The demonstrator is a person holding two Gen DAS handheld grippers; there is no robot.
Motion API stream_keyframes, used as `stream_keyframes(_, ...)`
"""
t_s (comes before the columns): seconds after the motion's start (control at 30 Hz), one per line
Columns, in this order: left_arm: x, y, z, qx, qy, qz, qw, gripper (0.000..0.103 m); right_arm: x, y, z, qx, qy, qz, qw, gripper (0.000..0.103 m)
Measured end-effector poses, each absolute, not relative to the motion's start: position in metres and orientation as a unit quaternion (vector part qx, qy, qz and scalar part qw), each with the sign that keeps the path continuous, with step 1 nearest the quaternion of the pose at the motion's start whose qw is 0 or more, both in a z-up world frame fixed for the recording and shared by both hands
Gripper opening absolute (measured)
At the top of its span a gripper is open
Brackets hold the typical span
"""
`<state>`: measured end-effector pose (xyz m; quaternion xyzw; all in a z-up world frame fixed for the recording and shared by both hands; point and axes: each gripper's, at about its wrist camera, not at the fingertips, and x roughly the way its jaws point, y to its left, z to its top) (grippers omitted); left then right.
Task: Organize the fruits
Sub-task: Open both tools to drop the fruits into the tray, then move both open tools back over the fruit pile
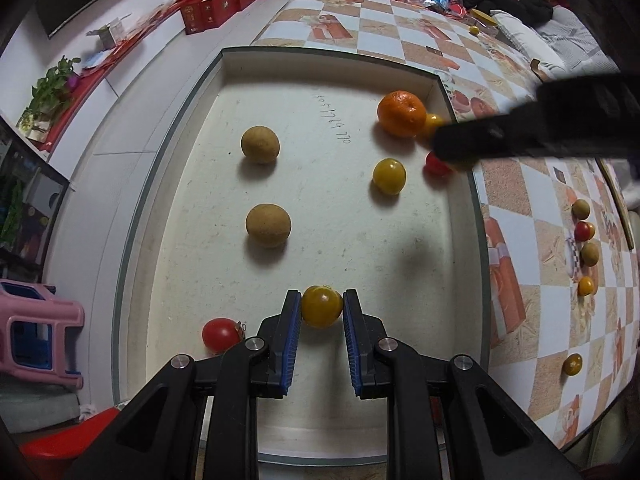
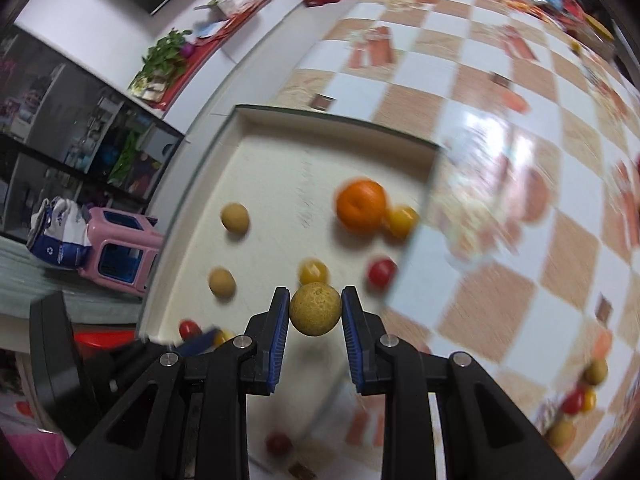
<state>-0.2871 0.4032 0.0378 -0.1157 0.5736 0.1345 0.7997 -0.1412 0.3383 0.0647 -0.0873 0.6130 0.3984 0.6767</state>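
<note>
A shallow white tray (image 1: 328, 62) lies on the checkered table. My left gripper (image 1: 322, 306) is shut on a yellow tomato (image 1: 321, 307) low over the tray's near end, beside a red tomato (image 1: 221, 335). Two brown longans (image 1: 260, 145) (image 1: 268, 225), an orange (image 1: 401, 113), another yellow tomato (image 1: 389, 176) and a red tomato (image 1: 434, 165) lie in the tray. My right gripper (image 2: 315, 310) is shut on a brown longan (image 2: 315, 309), held above the tray's (image 2: 332, 118) right side. The right gripper's body (image 1: 520, 128) reaches in over the tray's right edge.
Several loose fruits (image 1: 585, 236) lie on the checkered tablecloth (image 1: 532, 280) right of the tray. A pink stool (image 1: 36, 328) stands on the floor at left. Red boxes (image 1: 216, 4) and clutter sit at the back. A person (image 1: 516, 0) lies on a sofa far right.
</note>
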Motion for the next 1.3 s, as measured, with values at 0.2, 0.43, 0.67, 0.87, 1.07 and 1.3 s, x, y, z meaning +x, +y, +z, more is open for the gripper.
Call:
stream_keyframes(0.2,-0.292,0.401,0.034,-0.101,0.575,0.136,0.8,0.022,-0.141,0.389,0.051,-0.126,0.606,0.418,0.665,0.029)
stream_keyframes(0.43,-0.295,0.398,0.031,-0.096,0.576,0.133,0.801,0.023,-0.143,0.419,0.03,-0.189,0.603,0.411,0.657,0.029)
stream_keyframes(0.67,-0.297,0.398,0.029,-0.098,0.581,0.126,0.798,0.023,-0.148,0.432,0.026,-0.224,0.594,0.42,0.649,0.05)
stream_keyframes(0.87,-0.299,0.395,0.037,-0.084,0.566,0.13,0.81,0.076,-0.145,0.43,0.03,-0.217,0.594,0.418,0.652,0.06)
stream_keyframes(1.07,-0.297,0.394,0.035,-0.081,0.58,0.128,0.801,0.076,-0.135,0.418,0.05,-0.167,0.593,0.439,0.654,0.083)
stream_keyframes(1.3,-0.287,0.387,0.044,-0.068,0.578,0.12,0.804,0.076,-0.115,0.389,0.075,-0.1,0.588,0.432,0.677,0.098)
